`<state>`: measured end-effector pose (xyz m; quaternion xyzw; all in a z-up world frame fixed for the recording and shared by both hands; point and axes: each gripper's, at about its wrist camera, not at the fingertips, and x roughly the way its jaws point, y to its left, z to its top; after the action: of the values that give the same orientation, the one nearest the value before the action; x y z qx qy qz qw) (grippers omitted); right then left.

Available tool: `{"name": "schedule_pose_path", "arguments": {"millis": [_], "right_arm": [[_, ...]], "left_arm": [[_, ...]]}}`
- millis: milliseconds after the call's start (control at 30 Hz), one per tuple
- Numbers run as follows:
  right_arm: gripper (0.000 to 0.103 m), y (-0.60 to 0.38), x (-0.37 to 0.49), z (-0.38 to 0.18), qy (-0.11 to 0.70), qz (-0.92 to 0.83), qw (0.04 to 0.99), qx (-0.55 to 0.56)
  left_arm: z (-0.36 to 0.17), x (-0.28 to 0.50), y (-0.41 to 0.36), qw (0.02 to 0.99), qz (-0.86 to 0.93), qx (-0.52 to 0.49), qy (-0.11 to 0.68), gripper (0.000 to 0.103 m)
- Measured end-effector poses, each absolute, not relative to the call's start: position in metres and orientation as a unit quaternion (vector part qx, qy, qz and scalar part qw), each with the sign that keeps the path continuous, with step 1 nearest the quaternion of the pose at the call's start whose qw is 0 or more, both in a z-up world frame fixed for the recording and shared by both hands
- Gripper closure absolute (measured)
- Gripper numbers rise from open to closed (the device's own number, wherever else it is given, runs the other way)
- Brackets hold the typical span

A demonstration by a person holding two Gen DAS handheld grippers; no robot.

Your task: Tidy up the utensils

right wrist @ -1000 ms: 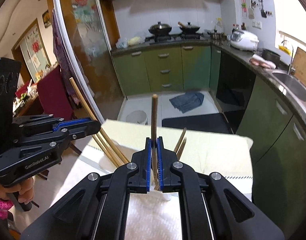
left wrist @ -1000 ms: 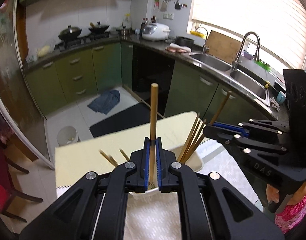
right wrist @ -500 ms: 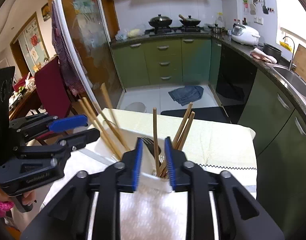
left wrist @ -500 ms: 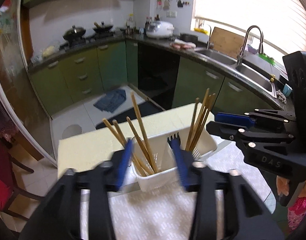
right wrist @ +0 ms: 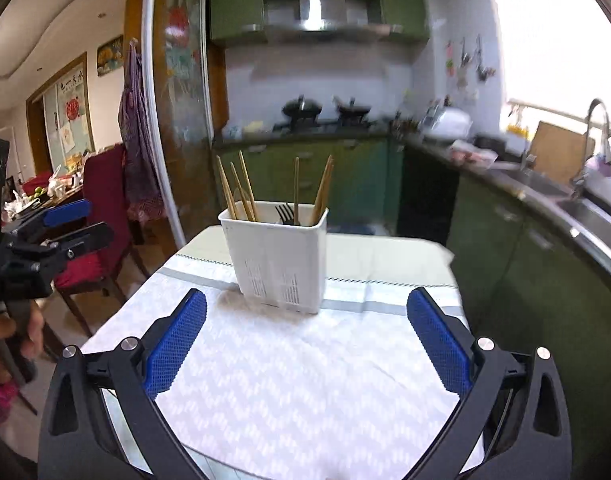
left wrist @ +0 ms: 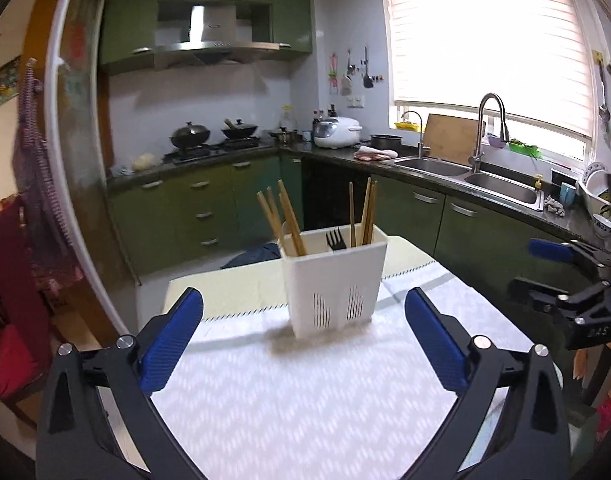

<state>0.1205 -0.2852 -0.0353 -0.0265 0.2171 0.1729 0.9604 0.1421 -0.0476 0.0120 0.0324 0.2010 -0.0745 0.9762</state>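
Observation:
A white two-compartment utensil holder stands upright on the white tablecloth; it also shows in the right wrist view. Several wooden chopsticks lean in its left compartment. More chopsticks and a black fork stand in its right one. My left gripper is open wide and empty, low over the cloth in front of the holder. My right gripper is also open wide and empty, in front of the holder. Each gripper shows at the edge of the other's view, the right and the left.
The small table has a white cloth with a yellow cloth under it. A red chair stands to its left. Green kitchen cabinets, a stove with woks and a double sink line the walls behind.
Both grippers let go of the chopsticks they held upright over the holder, opened wide and drew back and down. The chopsticks now stand in the holder.

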Motion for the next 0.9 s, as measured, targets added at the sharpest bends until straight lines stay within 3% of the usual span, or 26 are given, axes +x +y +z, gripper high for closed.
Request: {"name": "schedule_pose_path", "arguments": {"millis": [167,367,900], "right_arm": [[0.004,-0.297,0.036,-0.029,0.153,0.163,0.974,-0.042],[0.004,-0.296,-0.005,-0.024,0.184,0.177,0.966,-0.043],[0.004,-0.293,0.025,-0.027,0.221,0.178,0.958,-0.030]], "left_arm": [[0.018,0.081,-0.038,0.983,-0.055,0.012,0.177,0.007],[0.017,0.053,-0.027,0.978,-0.043,-0.011,0.204,0.007],[0.001,0.059,-0.017,0.969,-0.027,-0.016,0.245,0.007]]}}
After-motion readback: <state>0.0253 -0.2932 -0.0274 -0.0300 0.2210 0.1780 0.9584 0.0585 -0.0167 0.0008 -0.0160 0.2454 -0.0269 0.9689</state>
